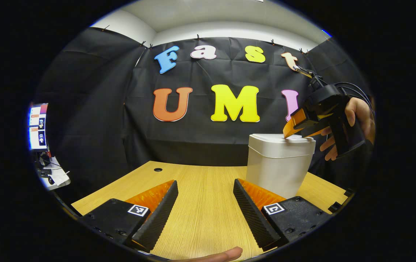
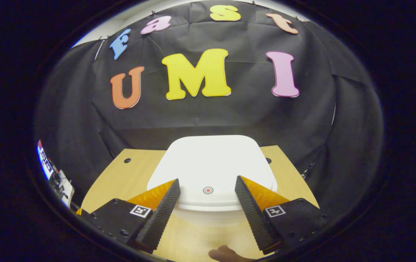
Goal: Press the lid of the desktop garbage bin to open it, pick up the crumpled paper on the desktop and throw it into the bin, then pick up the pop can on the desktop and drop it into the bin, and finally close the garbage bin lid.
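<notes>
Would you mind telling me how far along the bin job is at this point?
Either the very start or the final step: the bin's lid lies flat and shut. The right gripper, open, hangs at the lid above the garbage bin. The left gripper waits open over the desktop. Crumpled paper and can: cannot tell.

lid: red ring-and-dot mark near front edge | gripper bodies: square black-and-white coded tags (no letters legible) | no other readable text
</notes>
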A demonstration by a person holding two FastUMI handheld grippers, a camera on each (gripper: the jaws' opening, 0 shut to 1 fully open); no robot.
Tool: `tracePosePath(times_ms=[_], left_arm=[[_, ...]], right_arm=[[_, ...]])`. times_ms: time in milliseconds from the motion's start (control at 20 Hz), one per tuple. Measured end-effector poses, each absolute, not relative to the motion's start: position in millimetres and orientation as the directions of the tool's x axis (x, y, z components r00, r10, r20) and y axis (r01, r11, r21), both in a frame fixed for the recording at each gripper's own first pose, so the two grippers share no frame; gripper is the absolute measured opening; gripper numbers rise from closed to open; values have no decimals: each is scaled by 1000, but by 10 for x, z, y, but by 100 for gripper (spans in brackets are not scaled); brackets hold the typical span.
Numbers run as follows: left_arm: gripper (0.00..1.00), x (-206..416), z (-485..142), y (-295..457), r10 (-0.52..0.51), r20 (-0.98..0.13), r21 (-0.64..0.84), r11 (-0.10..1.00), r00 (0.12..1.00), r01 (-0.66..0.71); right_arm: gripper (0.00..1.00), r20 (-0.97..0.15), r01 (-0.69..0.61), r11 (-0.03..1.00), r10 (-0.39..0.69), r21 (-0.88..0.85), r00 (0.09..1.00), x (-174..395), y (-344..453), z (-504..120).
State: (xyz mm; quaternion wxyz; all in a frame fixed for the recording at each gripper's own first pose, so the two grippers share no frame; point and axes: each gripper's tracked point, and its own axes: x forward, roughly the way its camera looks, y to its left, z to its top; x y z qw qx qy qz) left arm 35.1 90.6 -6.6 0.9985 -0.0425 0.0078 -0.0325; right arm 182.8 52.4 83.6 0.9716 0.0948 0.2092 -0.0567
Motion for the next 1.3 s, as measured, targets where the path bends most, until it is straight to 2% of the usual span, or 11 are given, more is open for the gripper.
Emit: tracePosePath(times_ms=[100,500,800,1100,1150,1200,1250,1300], left_arm=[[98,357,-84,944,-55,-22,-87,995,998,53],[98,321,-35,934,-52,-9,-86,995,999,51],[99,314,-26,942,-46,-9,-93,995,999,45],[98,348,-69,992,-18,-22,-102,995,1000,16],[98,358,-80,988,-13,-25,-106,994,1000,10],[98,361,-91,980,-12,-28,-110,994,1000,9],[98,371,-102,959,-12,-33,-113,994,999,8],[98,380,-117,936,-12,-38,-114,993,999,7]], right_arm=[[99,-398,150,976,-77,155,914,1835,528,813],[96,-272,113,985,-75,128,959,1789,480,905],[97,-207,72,965,-20,250,978,1339,405,863],[96,-70,76,991,-68,109,995,788,113,669],[93,-53,85,993,-80,82,995,719,71,611],[96,-40,90,994,-88,61,995,647,30,542],[94,-32,92,995,-91,48,995,580,17,472],[96,-20,100,995,-100,30,995,519,-20,422]])
